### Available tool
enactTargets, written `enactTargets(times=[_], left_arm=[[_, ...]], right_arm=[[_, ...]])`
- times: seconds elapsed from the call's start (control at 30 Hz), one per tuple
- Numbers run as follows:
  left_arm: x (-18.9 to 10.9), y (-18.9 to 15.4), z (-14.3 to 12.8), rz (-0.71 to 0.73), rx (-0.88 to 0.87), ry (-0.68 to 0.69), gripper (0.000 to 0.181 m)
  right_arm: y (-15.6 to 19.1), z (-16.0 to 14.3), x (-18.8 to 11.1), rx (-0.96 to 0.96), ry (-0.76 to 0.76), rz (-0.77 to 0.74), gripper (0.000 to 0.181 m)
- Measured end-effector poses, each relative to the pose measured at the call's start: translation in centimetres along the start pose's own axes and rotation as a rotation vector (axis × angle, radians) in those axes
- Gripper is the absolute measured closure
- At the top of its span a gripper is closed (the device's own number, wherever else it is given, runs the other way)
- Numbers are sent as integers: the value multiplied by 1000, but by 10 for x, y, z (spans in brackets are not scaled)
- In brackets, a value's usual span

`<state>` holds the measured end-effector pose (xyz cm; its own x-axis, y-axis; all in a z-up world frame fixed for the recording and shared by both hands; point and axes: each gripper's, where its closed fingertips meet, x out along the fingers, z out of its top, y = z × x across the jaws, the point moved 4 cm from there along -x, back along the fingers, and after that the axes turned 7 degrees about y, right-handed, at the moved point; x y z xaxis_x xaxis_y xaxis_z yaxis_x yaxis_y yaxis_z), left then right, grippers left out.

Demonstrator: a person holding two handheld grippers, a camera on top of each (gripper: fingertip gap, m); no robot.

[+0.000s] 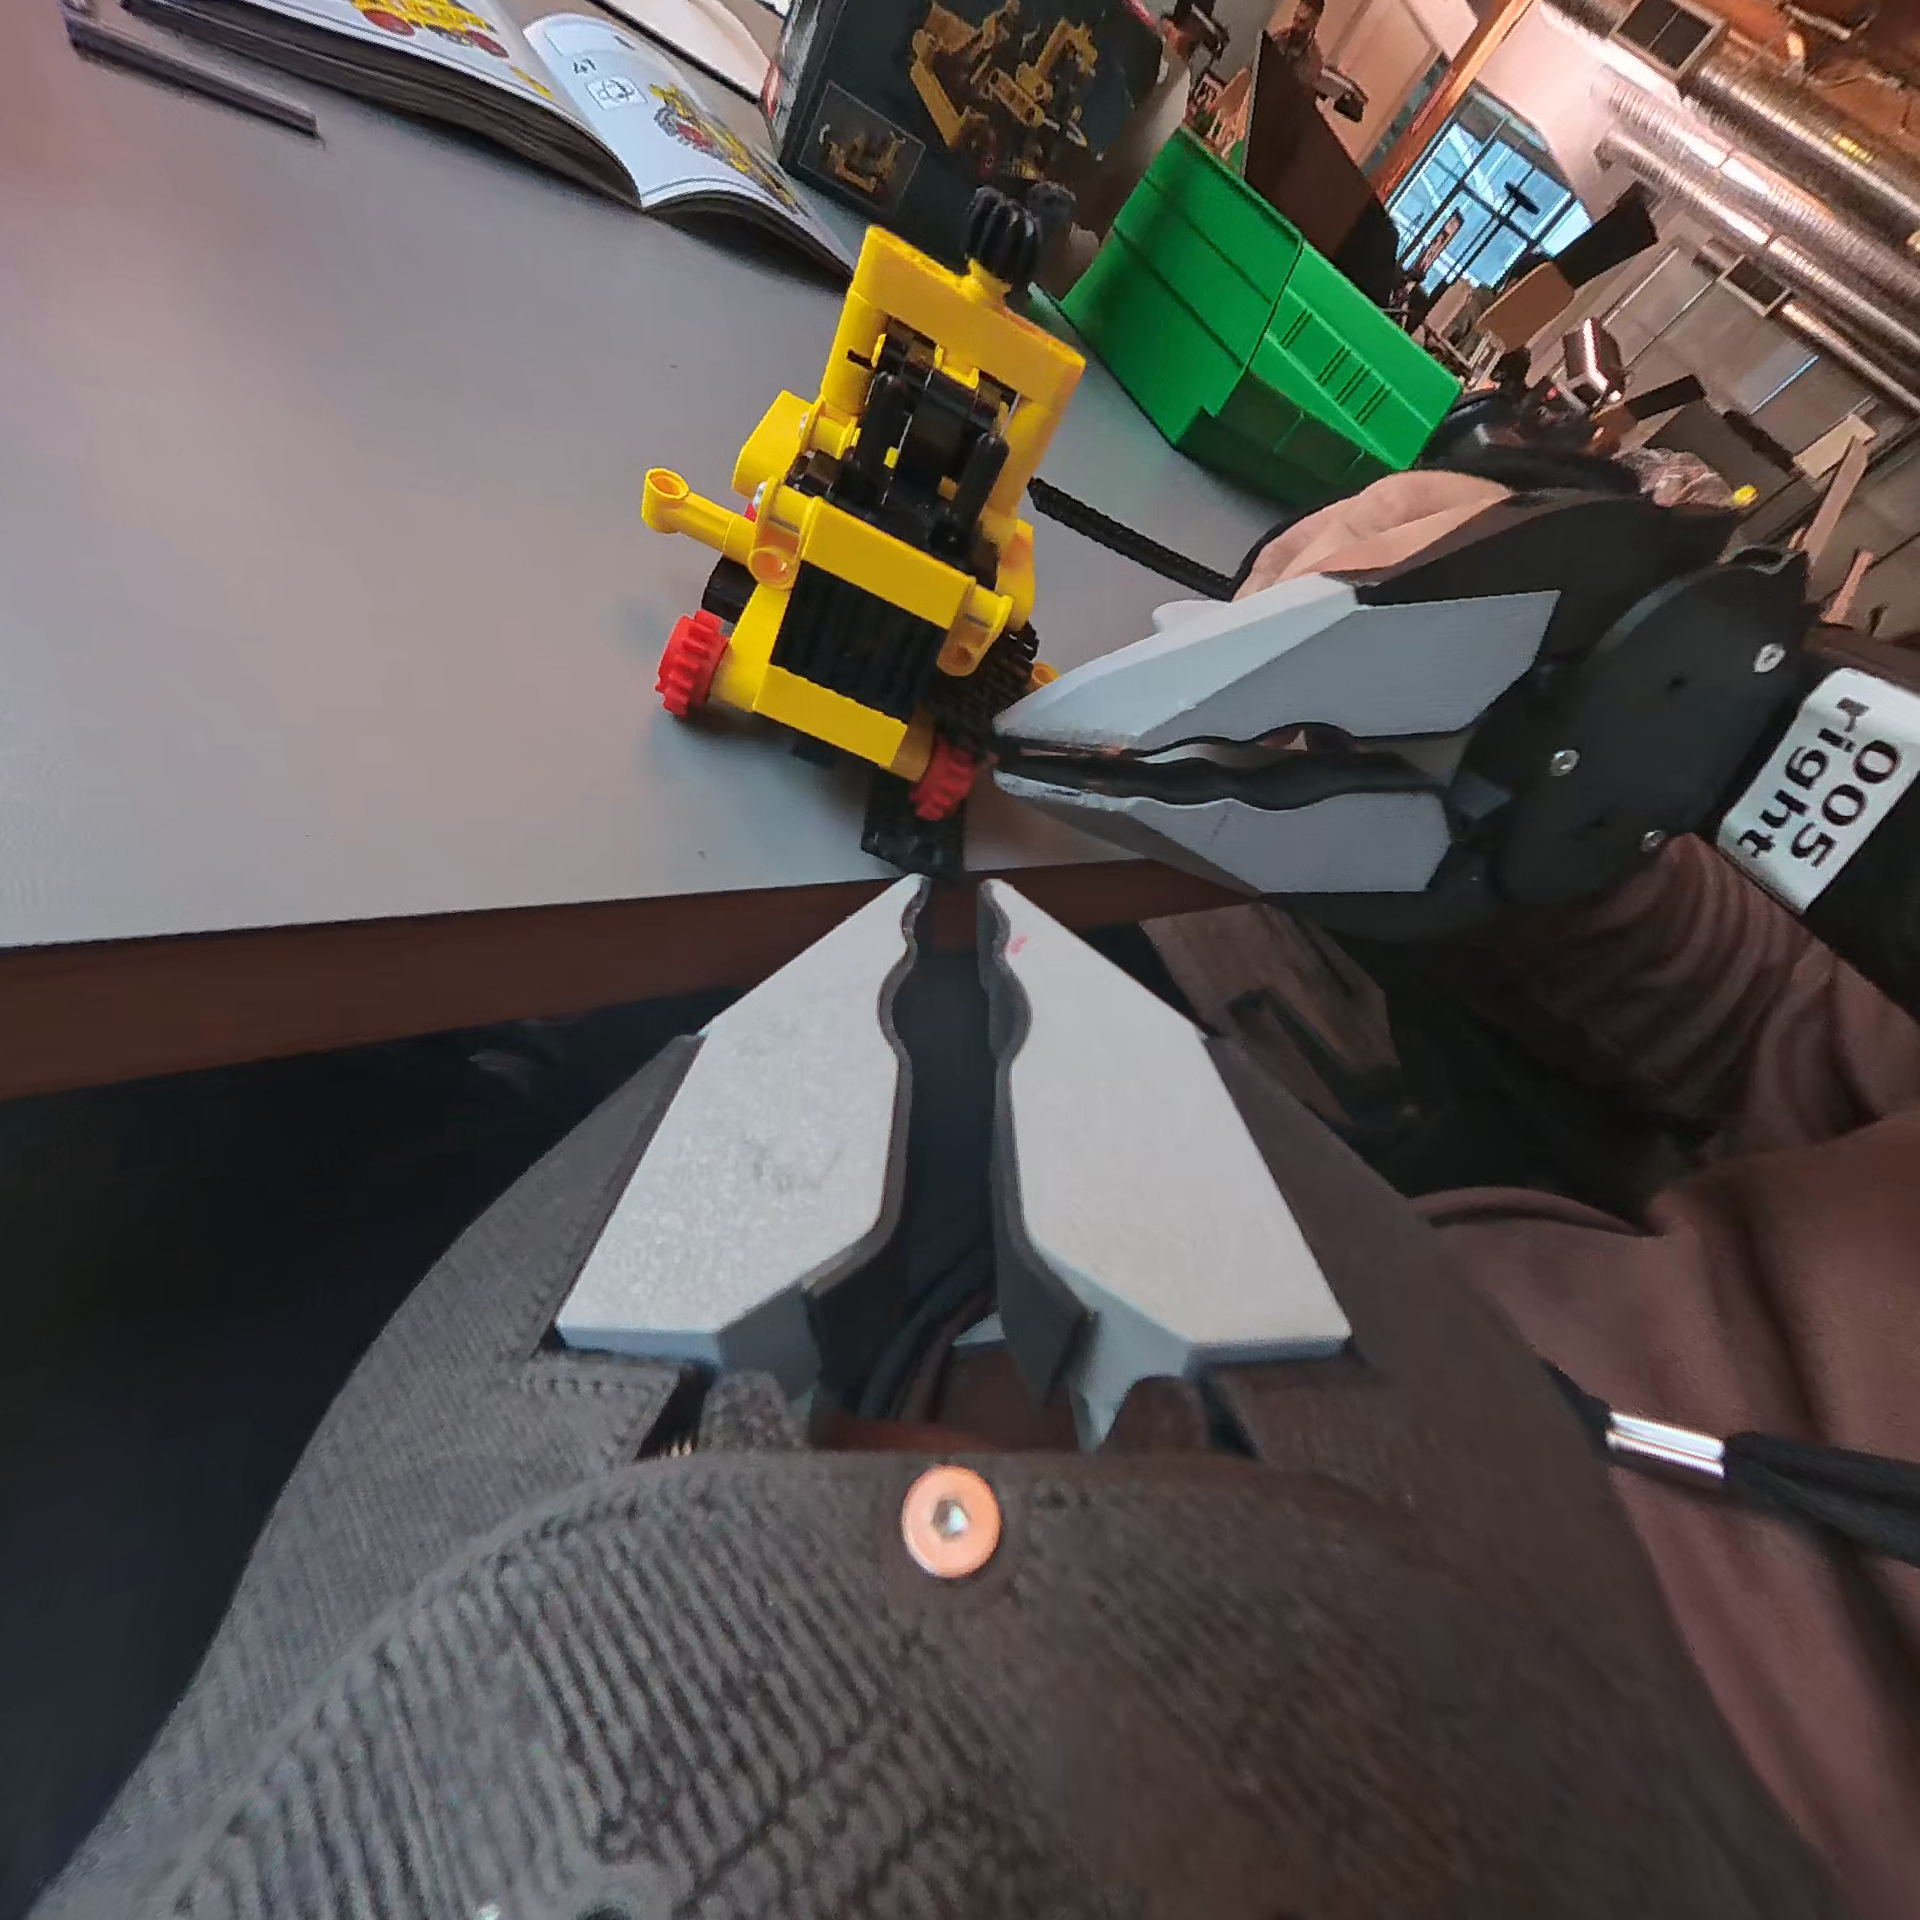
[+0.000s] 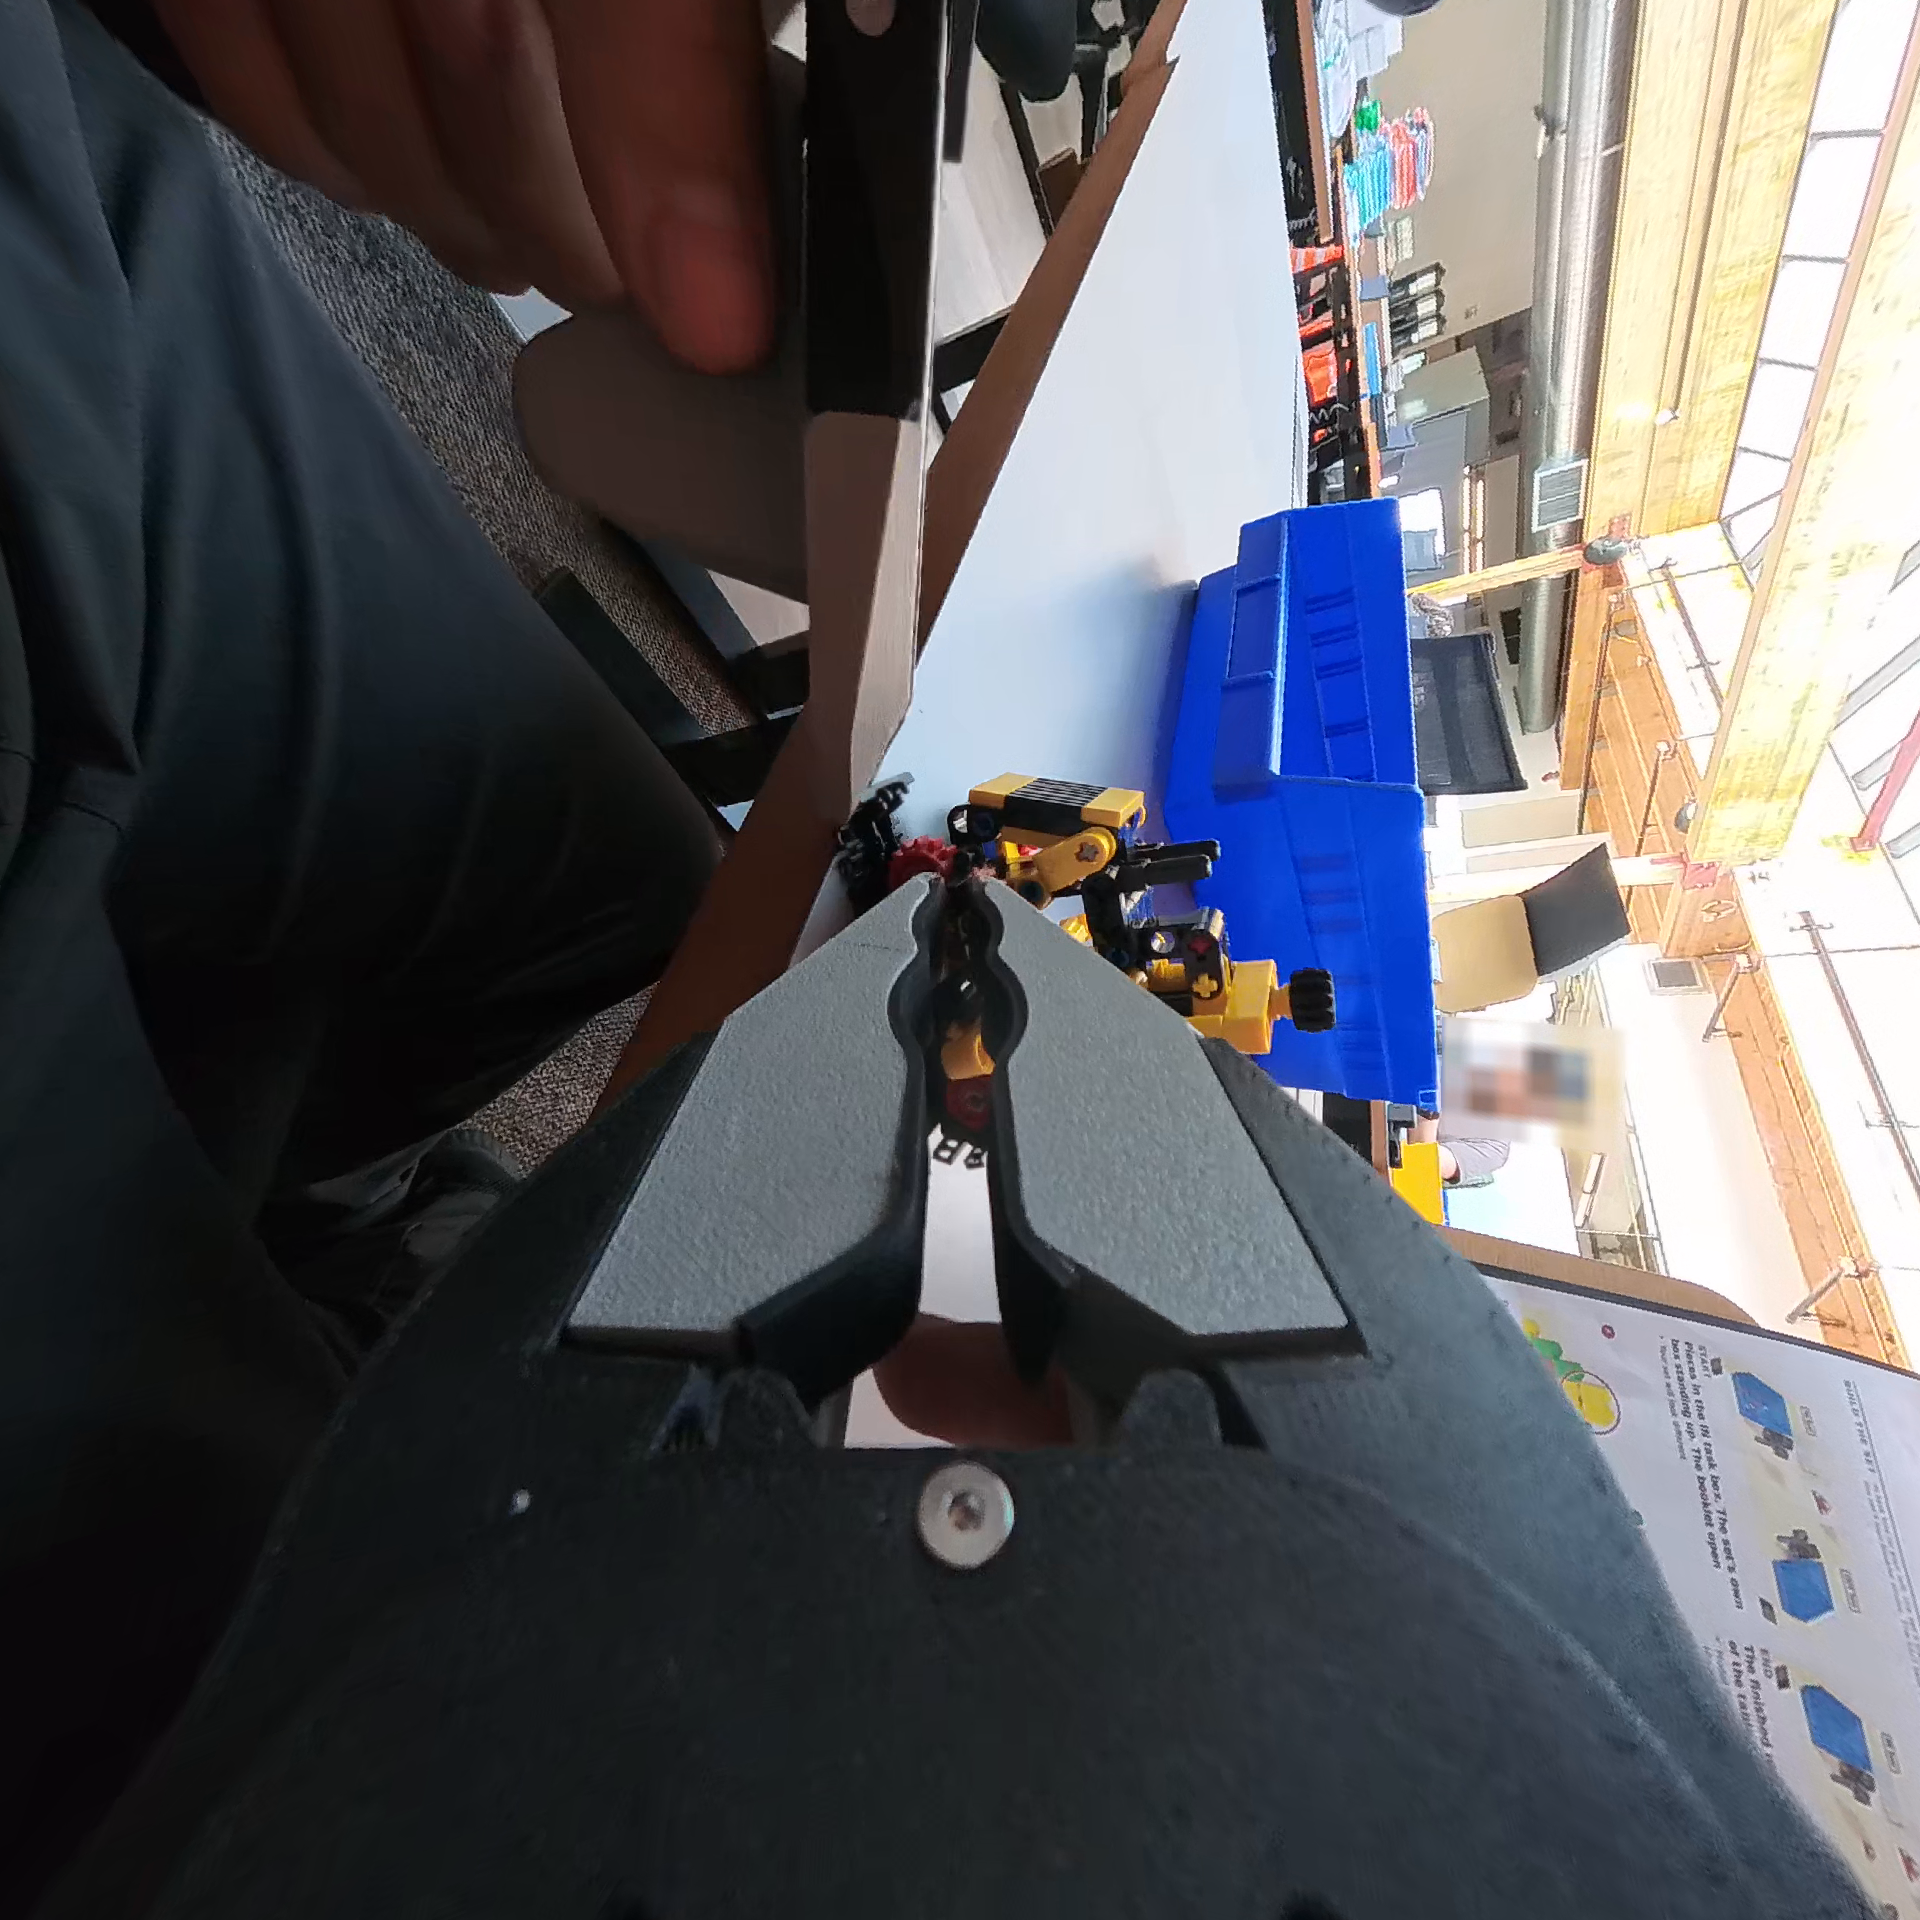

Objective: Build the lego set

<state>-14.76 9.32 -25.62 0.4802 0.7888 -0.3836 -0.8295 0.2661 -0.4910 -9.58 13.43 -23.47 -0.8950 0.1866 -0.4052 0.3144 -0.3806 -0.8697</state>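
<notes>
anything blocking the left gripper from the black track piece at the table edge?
Nothing visible. The left gripper sits just off the table edge, jaws nearly closed, with the black track piece directly ahead. The right gripper is beside it, at the yellow model, not between.

a grey table top (image 1: 312,520) with a brown edge fills the left wrist view from nine o'clock across to the centre. up at two o'clock a tall window (image 1: 1486,197) lets in blue daylight, and silver ducts (image 1: 1766,135) run along the ceiling at one o'clock beside a wooden beam (image 1: 1475,83). over in the right wrist view the room sits tilted: bright, washed-out panes (image 2: 1808,291) glare at two o'clock, framed by pale timber (image 2: 1662,312). a chair with a black back (image 2: 1558,914) sits at three o'clock. grey speckled carpet (image 2: 457,395) shows at ten o'clock.
</notes>
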Motion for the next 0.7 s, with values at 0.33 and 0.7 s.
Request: enactTargets(times=[0.33,0.7], left_arm=[[1,-2,2,-2,35,-32,181],[2,-2,-3,-14,-13,-15,181]], right_arm=[[1,2,0,-43,-1,-25,181],[1,2,0,-36,-3,-21,181]])
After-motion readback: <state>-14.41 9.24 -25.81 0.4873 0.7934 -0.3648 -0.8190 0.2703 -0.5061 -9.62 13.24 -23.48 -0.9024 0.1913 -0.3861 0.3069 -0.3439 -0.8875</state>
